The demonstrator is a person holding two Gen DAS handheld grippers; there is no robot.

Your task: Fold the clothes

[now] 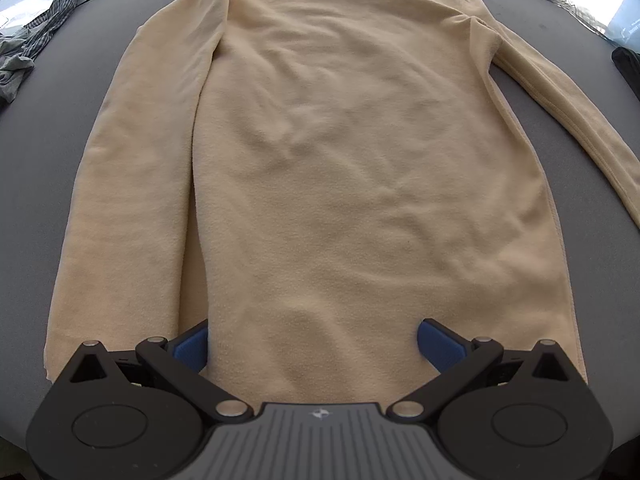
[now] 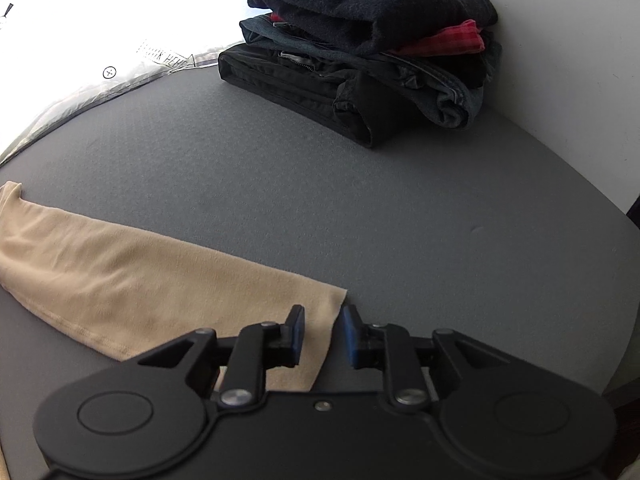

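A beige long-sleeved top [image 1: 340,160] lies flat on the grey table [image 1: 40,160], hem towards me. One sleeve [image 1: 212,40] is folded in over the body on the left. The other sleeve [image 1: 560,112] stretches out to the right. My left gripper [image 1: 316,340] hangs over the hem with its blue pads [image 1: 438,346] wide apart and nothing gripped. In the right wrist view the outstretched sleeve [image 2: 140,288] ends at its cuff [image 2: 320,312]. My right gripper [image 2: 323,328] sits over that cuff, its jaws a narrow gap apart. The cloth shows flat in the gap, not pinched.
A stack of folded dark clothes [image 2: 360,48] with a red checked piece stands at the table's far right, by a white wall [image 2: 580,80]. Crumpled checked and grey garments [image 1: 44,36] lie at the far left. Bare grey table [image 2: 280,180] lies between sleeve and stack.
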